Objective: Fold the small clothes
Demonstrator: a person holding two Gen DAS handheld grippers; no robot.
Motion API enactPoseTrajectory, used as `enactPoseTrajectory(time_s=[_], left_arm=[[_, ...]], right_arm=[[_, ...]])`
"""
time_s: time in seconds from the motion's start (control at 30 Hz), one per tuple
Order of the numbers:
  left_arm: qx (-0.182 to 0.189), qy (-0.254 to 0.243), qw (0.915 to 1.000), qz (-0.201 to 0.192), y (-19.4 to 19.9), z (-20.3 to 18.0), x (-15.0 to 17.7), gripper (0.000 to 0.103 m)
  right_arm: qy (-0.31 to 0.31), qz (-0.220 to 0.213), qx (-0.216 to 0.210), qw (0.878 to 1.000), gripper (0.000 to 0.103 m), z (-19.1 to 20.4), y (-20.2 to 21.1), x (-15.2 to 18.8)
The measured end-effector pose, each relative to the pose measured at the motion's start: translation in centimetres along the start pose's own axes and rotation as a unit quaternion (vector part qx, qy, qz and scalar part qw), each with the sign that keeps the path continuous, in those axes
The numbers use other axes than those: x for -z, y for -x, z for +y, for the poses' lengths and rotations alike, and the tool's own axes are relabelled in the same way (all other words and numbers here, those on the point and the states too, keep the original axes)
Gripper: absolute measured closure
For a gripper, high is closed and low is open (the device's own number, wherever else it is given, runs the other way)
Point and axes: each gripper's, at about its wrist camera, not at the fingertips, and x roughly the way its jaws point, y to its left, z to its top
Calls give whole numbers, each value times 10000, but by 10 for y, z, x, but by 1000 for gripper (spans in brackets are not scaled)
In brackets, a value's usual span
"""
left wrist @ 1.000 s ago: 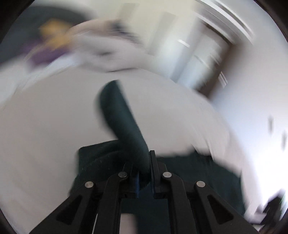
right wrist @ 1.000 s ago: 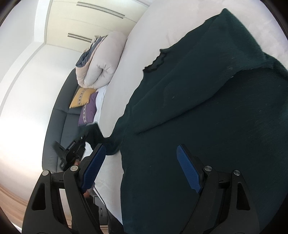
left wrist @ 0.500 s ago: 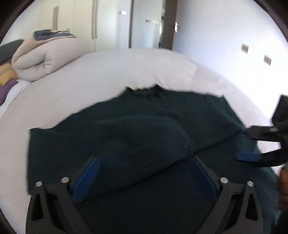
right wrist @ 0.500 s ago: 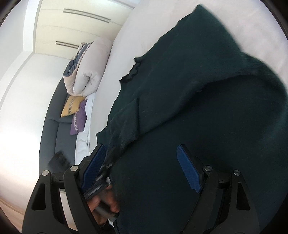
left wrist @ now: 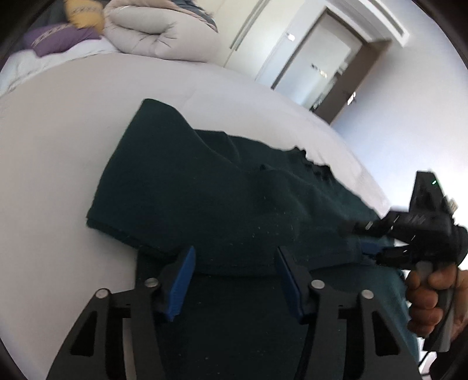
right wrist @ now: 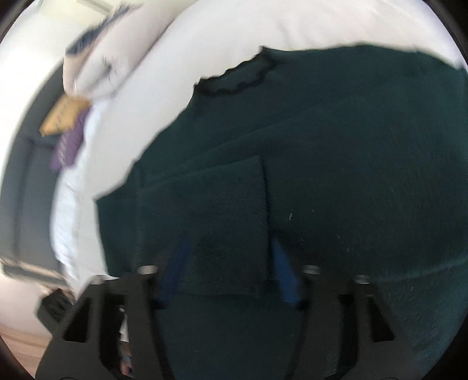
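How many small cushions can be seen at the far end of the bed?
2. The yellow cushion lies at the head of the bed beside the rolled duvet; the purple cushion lies just in front of it. Others may be hidden behind the duvet.

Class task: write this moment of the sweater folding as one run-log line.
stage: sleeves folded in | item: dark green sweater on white bed | left claw: open over hem | right claw: open around sleeve cuff

A: L wrist cam? 
B: Low over the bed (left wrist: 58, 122), facing the doorway (left wrist: 321, 67). 
A: R cam? 
B: Closer, facing the duvet (right wrist: 96, 67). Both share the green sweater (left wrist: 204, 198).
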Motion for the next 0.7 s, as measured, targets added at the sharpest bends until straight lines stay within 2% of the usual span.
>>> enactPoseTrajectory(time_s=[0.03, 0.1, 0.2, 0.3, 0.47, 0.57, 0.7], left_arm=[[16, 30, 10000, -1, 0, 2, 0, 45], [36, 43, 10000, -6, -1, 4, 1, 45], [156, 148, 9997, -113, 5, 9, 4, 45], [259, 324, 9989, -217, 11, 15, 4, 45], [204, 558, 9974, -396, 22, 22, 3, 42], [205, 697, 9961, -497, 25, 27, 3, 40], [81, 929, 9940, -576, 32, 37, -3, 40]], right_arm=[[76, 19, 67, 9999, 70, 3, -2, -1], [150, 34, 105, 9998, 82, 6, -1, -1], [338, -99, 258, 9990, 92, 8, 9, -3], [630, -320, 426, 9966, 94, 16, 23, -1], [900, -709, 821, 9900, 95, 13, 51, -3], [803, -813, 901, 9894, 95, -4, 65, -8], [771, -908, 1316, 9841, 95, -35, 71, -13]])
